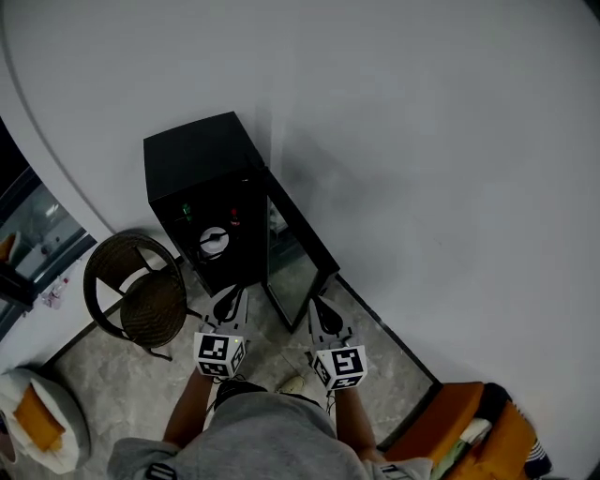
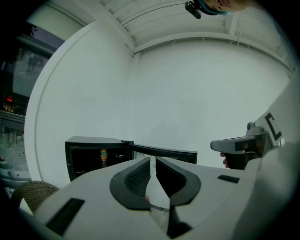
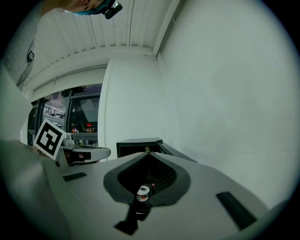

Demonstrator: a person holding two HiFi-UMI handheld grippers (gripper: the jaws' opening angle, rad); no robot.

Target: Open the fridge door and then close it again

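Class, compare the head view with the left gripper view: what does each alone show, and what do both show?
Head view only: the tiled floor, the marker cube on the left gripper and an orange seat. Left gripper view only: the ribbed ceiling and the camera on the person's head. Both: the black fridge with its door open, the white wall and the right gripper.

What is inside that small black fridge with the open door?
With its door swung open, the fridge shows a white round thing, maybe a dish, and an orange-yellow can. The rest of its inside is too dark to make out.
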